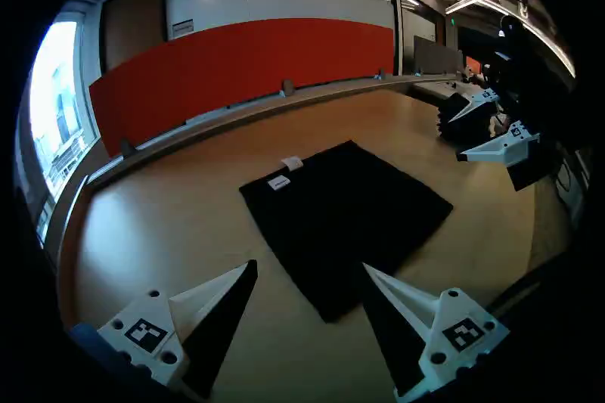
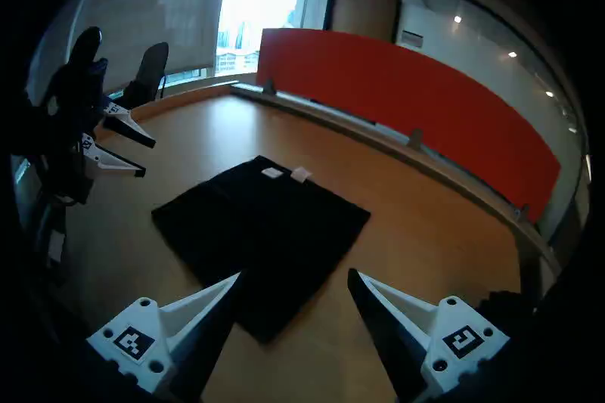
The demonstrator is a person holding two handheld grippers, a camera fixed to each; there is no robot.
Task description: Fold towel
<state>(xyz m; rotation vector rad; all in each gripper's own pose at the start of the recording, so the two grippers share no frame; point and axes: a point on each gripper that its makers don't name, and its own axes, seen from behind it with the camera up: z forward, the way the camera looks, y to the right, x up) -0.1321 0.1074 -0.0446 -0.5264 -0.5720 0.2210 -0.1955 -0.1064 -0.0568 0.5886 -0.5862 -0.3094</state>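
A black towel [image 1: 348, 218] lies flat on the wooden table, with white tags [image 1: 286, 174] at its far corner. My left gripper [image 1: 308, 274] hovers open above the towel's near corner, nothing between its fingers. In the left gripper view the right gripper [image 1: 473, 127] hangs open at the far right, off the towel. In the right gripper view the same towel [image 2: 261, 225] with its tags [image 2: 287, 173] lies ahead, and my right gripper [image 2: 295, 282] stands open over its near edge. The left gripper [image 2: 132, 153] shows there at the far left, open.
The wooden table [image 1: 166, 206] runs wide around the towel. A red divider panel [image 1: 249, 63] stands along the table's far edge. Dark chairs [image 2: 147, 70] and a bright window [image 2: 257, 10] sit beyond the table in the right gripper view.
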